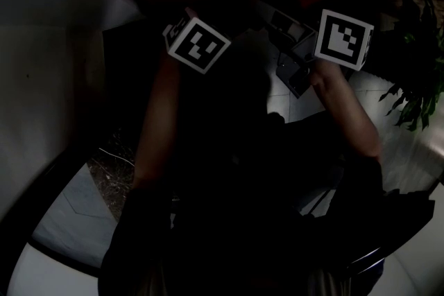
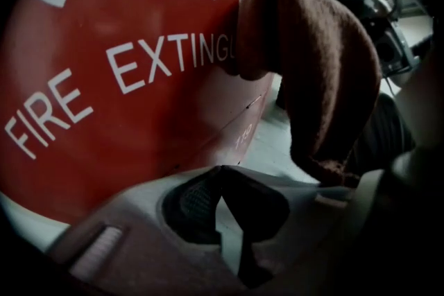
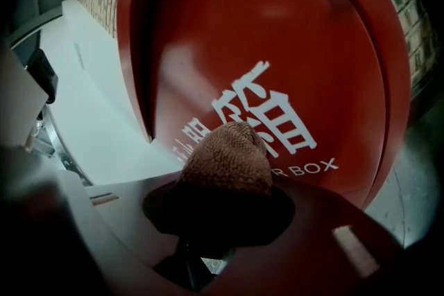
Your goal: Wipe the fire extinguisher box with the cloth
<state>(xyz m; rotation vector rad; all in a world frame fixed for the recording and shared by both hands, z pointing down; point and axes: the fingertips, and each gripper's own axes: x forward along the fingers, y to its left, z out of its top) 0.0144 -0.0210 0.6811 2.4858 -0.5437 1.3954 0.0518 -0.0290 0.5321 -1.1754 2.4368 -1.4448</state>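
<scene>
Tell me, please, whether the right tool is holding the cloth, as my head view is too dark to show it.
Observer: Yes, the right gripper view shows the right tool shut on the brown cloth.
Operator: Thank you. Is the cloth on the box?
Observer: It appears to lie against the red front of the fire extinguisher box, over the white lettering just left of the word BOX.
Operator: And what about the left tool?
Observer: The left tool is shut with nothing between its jaws, close to the box front below the FIRE EXTING lettering.
</scene>
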